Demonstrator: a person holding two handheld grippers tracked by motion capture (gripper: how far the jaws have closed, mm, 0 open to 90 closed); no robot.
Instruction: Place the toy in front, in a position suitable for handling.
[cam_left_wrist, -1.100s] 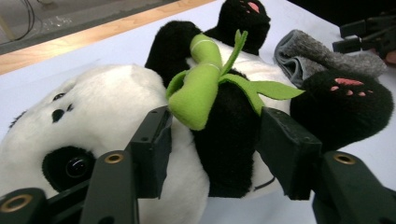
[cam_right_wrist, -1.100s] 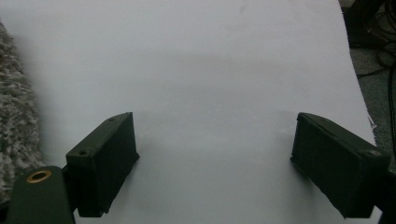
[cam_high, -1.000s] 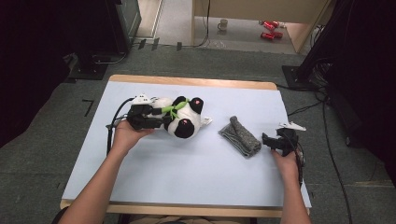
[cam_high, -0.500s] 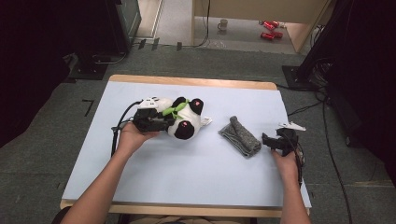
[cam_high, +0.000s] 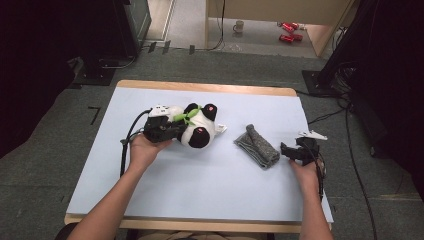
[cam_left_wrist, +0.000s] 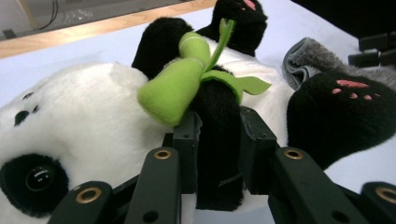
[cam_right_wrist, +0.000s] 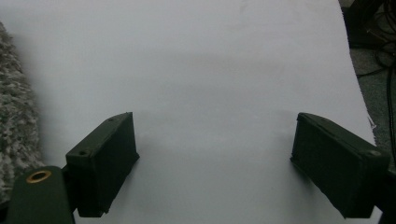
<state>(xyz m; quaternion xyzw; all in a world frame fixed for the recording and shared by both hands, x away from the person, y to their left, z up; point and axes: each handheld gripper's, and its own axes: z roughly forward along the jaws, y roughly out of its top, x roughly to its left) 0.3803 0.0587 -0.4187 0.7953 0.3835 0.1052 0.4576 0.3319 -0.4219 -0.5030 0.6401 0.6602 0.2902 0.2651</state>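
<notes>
A plush panda (cam_high: 200, 131) lies on its back on the pale blue table (cam_high: 210, 195), left of centre. It carries a green felt bamboo stalk (cam_left_wrist: 175, 88). My left gripper (cam_high: 172, 131) comes at it from the left. Its jaws have just been closing and now pinch the panda's black arm (cam_left_wrist: 217, 154) between the pads of the left gripper (cam_left_wrist: 218, 135). A rolled grey cloth (cam_high: 257, 146) lies right of the panda. My right gripper (cam_high: 286, 150) rests just right of the cloth. In the right gripper view the right gripper (cam_right_wrist: 217, 158) is open over bare table, with the cloth (cam_right_wrist: 16, 116) at the left edge.
A wooden strip (cam_high: 200, 87) borders the table's far side. Black cables (cam_high: 127, 145) trail from both grippers. Grey floor surrounds the table, with dark equipment stands (cam_high: 345, 65) at the back right and red items (cam_high: 287, 31) on the floor beyond.
The left gripper slid a little to the right against the panda and its jaws closed on the black arm. The right gripper and the grey cloth stayed put.
</notes>
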